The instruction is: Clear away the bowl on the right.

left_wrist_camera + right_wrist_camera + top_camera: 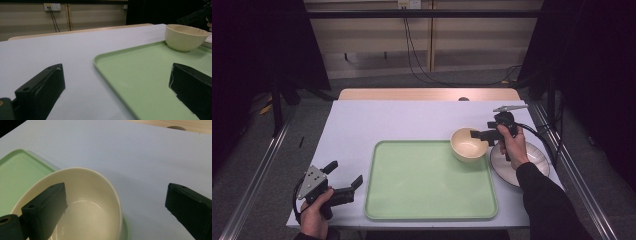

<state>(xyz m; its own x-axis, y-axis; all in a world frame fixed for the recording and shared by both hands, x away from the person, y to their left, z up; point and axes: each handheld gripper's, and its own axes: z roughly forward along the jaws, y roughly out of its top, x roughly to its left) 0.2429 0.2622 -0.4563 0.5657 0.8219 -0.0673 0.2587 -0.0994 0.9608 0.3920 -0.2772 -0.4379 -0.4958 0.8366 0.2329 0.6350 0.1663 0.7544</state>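
A cream bowl [468, 144] sits at the green tray's [430, 211] two o'clock corner, the right gripper [481, 134] open-jawed over its rim.

I note a pale tabletop [377, 120] with wooden far edge, beige panelled wall [377, 40] beyond, wall socket [408, 4] with black cables [412, 55] hanging, grey floor [262, 150], metal rails [257, 175] either side, dark curtains [252, 45] flanking, dim light.

The left gripper [346, 176] lay low in the person's left hand [316, 212], jaws spread wide. The right gripper [479, 134], held by the right hand [512, 145], pointed leftward, jaws apparently wide apart, gripping nothing.
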